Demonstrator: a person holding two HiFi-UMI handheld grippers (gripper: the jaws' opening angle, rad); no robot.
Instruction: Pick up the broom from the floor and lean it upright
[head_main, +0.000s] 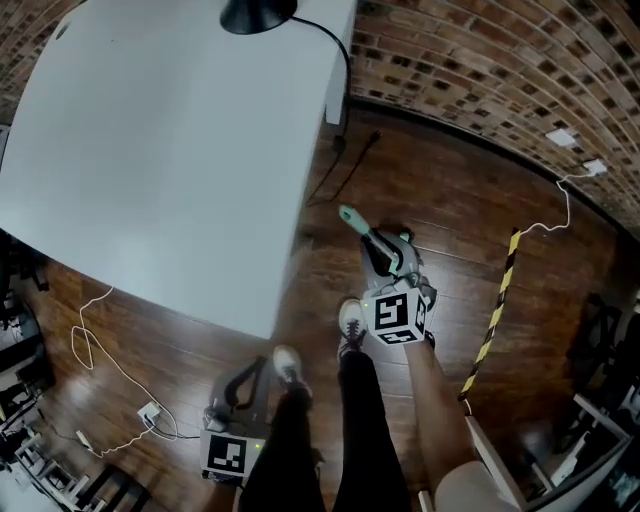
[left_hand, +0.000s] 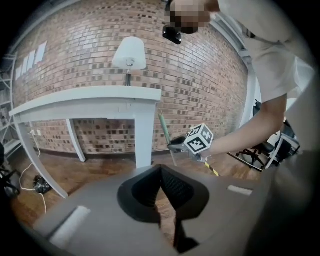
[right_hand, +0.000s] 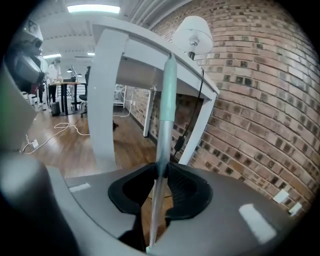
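Note:
My right gripper (right_hand: 161, 172) is shut on the broom's pale green handle (right_hand: 166, 115), which stands nearly upright between the pads in front of the white table's leg (right_hand: 106, 100). In the head view the handle's green tip (head_main: 349, 214) pokes up past my right gripper (head_main: 385, 255), close to the table's corner. The broom's head is hidden. The left gripper view shows the handle (left_hand: 165, 131) rising from the right gripper's marker cube (left_hand: 199, 140). My left gripper (left_hand: 160, 172) is low by the person's left leg (head_main: 245, 385), jaws together with nothing in them.
The white table (head_main: 150, 150) with a black lamp base (head_main: 258, 14) fills the upper left. A brick wall (head_main: 480, 70) curves behind. A yellow-black striped bar (head_main: 492, 315) lies on the floor at the right, and white cables (head_main: 95, 345) at the left. An office chair (left_hand: 262, 150) stands at the right.

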